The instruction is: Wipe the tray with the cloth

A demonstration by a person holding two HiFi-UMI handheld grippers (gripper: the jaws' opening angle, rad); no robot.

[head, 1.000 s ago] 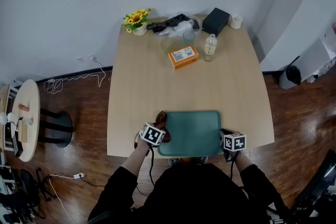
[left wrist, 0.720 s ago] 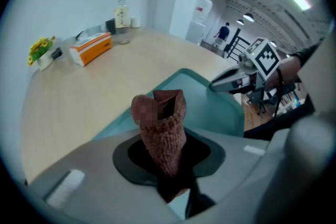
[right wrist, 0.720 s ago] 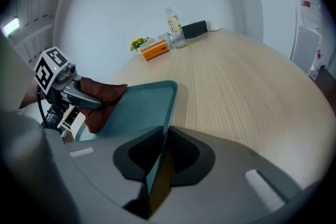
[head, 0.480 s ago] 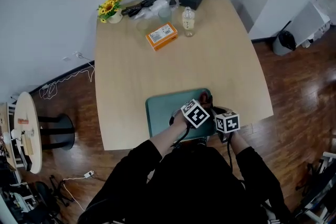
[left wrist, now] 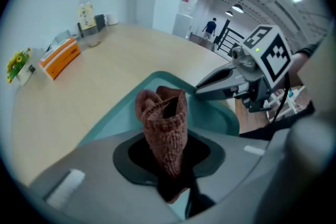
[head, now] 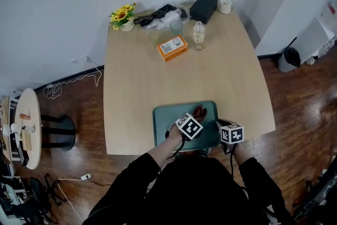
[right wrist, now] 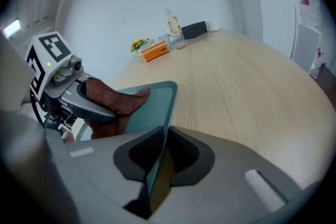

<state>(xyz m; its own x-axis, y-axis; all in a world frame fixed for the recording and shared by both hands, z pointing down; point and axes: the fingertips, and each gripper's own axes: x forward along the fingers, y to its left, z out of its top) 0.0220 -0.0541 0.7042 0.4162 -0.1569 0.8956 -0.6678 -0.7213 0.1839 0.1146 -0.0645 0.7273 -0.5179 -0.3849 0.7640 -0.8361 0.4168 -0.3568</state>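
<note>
A teal tray (head: 163, 124) lies at the near edge of the wooden table (head: 137, 87). My left gripper (head: 194, 117) is over the tray's right half, shut on a brown knitted cloth (head: 199, 111). In the left gripper view the cloth (left wrist: 165, 123) stands bunched up between the jaws, above the tray (left wrist: 210, 107). My right gripper (head: 221, 129) is shut on the tray's right rim (right wrist: 157, 165), which runs edge-on between its pads. The right gripper view shows the cloth (right wrist: 113, 97) resting on the tray's floor under the left gripper (right wrist: 73, 97).
At the table's far end stand an orange box (head: 172, 48), a bottle (head: 198, 35), a flower pot (head: 122, 16), a black box (head: 203, 8), a tape roll (head: 225, 6) and dark clutter. A small round side table (head: 26, 126) stands on the floor at left.
My left gripper has carried the cloth from the tray's left edge across to its right half. The right gripper has stayed on the tray's right rim.
</note>
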